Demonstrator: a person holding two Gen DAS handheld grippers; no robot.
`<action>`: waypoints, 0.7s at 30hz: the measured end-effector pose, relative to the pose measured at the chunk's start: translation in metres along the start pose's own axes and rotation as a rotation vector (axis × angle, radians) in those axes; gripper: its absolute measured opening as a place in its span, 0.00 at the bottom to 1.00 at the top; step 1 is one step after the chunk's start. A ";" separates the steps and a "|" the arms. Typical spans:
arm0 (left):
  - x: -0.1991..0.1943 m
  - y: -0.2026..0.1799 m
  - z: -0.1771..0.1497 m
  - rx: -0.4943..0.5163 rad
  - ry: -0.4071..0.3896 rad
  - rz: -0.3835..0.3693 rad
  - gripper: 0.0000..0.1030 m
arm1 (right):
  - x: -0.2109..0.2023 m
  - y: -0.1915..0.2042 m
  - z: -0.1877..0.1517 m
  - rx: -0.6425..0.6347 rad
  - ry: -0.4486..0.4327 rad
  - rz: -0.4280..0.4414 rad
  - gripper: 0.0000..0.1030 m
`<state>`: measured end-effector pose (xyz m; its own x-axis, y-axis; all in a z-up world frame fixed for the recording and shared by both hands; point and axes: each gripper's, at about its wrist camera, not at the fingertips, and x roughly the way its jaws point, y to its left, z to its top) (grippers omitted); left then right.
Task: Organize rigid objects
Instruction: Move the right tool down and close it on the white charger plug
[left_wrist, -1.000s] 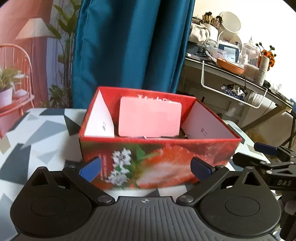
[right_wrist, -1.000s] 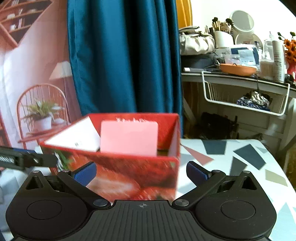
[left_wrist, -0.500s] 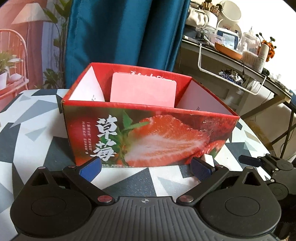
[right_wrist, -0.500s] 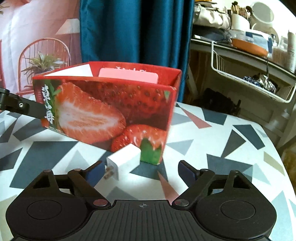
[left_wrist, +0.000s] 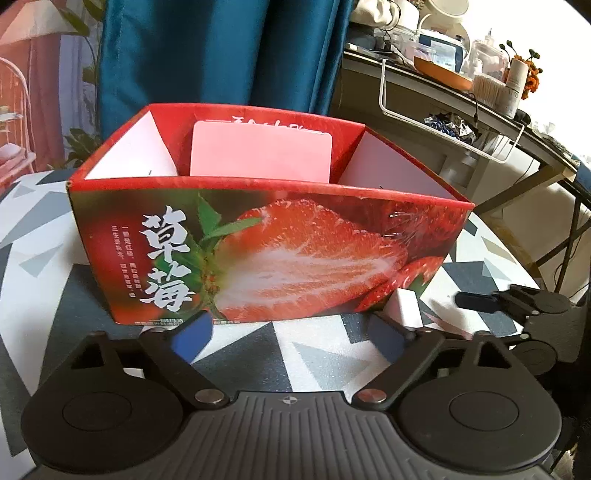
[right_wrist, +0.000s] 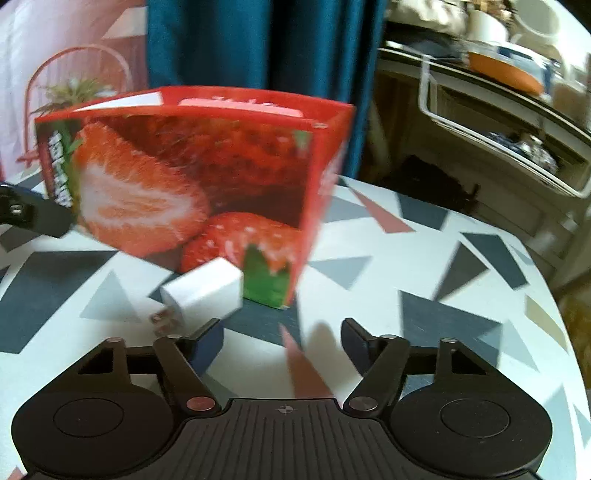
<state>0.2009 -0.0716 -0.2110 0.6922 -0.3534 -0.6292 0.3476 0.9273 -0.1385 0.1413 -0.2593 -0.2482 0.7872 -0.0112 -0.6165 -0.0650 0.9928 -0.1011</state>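
Beside the box's (right_wrist: 192, 184) near corner, the right gripper (right_wrist: 282, 343), spread and empty, could knock the charger (right_wrist: 203, 288) away sideways, left gripper (left_wrist: 291, 328) likewise spread.

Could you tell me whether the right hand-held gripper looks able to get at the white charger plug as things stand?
Probably yes: the right hand-held gripper is open, and the white charger plug lies uncovered just ahead-left beside the strawberry box.

Red strawberry-print box (left_wrist: 266, 254); white charger (right_wrist: 203, 290); pink card (left_wrist: 260, 157); grey-triangled white table (right_wrist: 424, 295).
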 end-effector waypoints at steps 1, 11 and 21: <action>0.001 0.000 0.000 -0.003 0.004 -0.005 0.81 | 0.002 0.005 0.002 -0.016 -0.002 0.008 0.52; 0.013 0.007 -0.009 -0.056 0.048 -0.065 0.69 | 0.017 0.047 0.018 -0.127 0.009 0.141 0.44; 0.022 0.015 -0.013 -0.110 0.072 -0.107 0.59 | 0.023 0.068 0.029 -0.168 0.012 0.238 0.43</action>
<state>0.2132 -0.0642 -0.2374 0.6063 -0.4448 -0.6592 0.3430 0.8941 -0.2878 0.1730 -0.1887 -0.2462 0.7303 0.2168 -0.6479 -0.3482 0.9340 -0.0799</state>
